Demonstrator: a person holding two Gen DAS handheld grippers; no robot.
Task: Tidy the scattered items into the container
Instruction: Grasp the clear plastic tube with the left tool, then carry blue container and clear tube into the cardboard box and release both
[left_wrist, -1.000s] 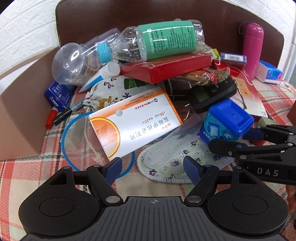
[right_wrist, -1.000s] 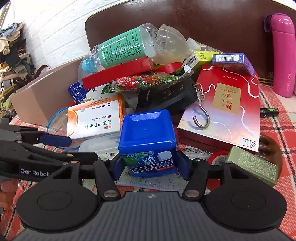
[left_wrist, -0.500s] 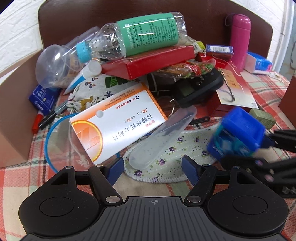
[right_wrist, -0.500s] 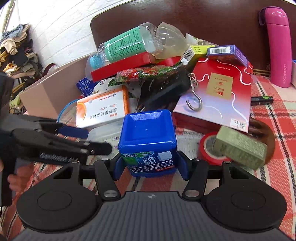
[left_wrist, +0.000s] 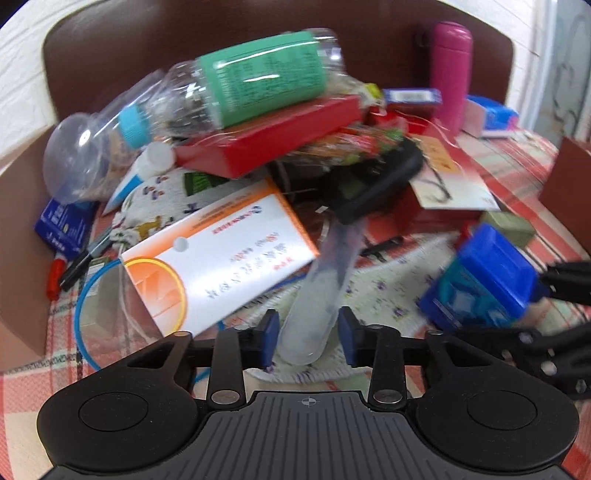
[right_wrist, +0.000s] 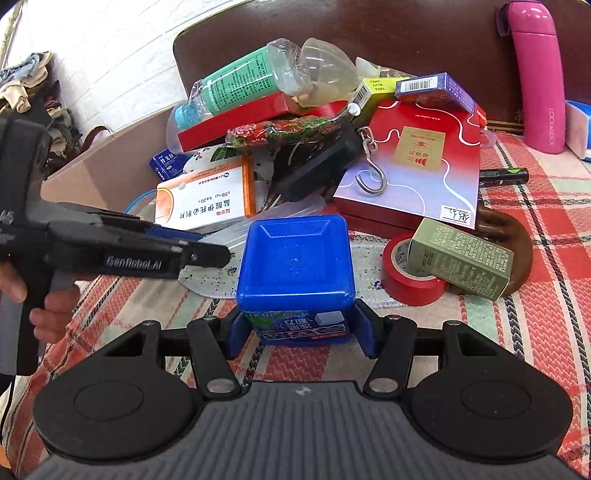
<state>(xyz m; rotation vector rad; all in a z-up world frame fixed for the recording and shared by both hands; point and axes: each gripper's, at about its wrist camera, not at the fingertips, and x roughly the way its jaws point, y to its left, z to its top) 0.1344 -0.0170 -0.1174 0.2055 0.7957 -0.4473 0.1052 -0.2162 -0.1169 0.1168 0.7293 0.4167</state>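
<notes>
The blue box (right_wrist: 295, 271) sits clamped between the pads of the right gripper (right_wrist: 297, 330), raised above the checked tablecloth (right_wrist: 546, 306) in front of the pile. The left gripper (left_wrist: 307, 336) has its fingers spread on either side of a clear plastic case (left_wrist: 325, 284) without touching it. Just right of the blue box, a green carton (right_wrist: 460, 258) leans on a red tape roll (right_wrist: 404, 278). A cardboard box (left_wrist: 16, 229) stands left.

right gripper (right_wrist: 297, 334) | clamps blue box (right_wrist: 295, 273) (lid up) | left gripper (right_wrist: 207, 254) beside
</notes>
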